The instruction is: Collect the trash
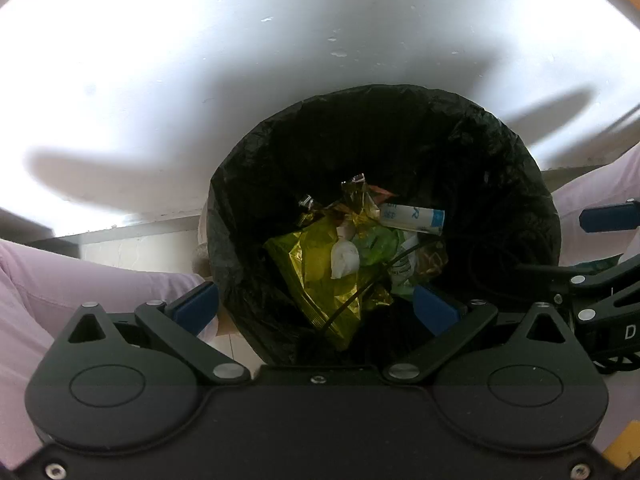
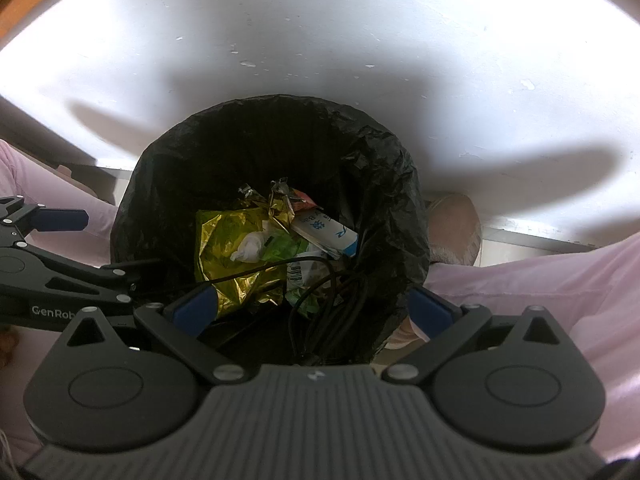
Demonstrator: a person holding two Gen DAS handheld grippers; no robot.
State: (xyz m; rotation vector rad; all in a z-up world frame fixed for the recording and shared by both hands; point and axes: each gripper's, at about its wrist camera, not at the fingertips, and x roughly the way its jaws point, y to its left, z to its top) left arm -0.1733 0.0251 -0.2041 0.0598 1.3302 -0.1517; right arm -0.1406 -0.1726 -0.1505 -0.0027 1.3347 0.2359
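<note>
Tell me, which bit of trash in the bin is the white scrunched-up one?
The crumpled tissue, lying on the shiny gold wrapper. The green wrapper and the white-and-blue packet beside it are printed packaging, not plain white.

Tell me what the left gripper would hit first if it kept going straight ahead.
Probably the gold foil wrapper lying in the black-lined bin. The left gripper points into it, jaws open and empty; depth is unclear.

Left gripper (image 1: 316,304): jaws spread wide, blue fingertips (image 1: 198,306) apart, nothing between them. Right gripper (image 2: 314,306): likewise spread wide, empty. Both point downward, side by side, close together. Person's legs in pale pink trousers (image 2: 540,280) flank both grippers.
</note>
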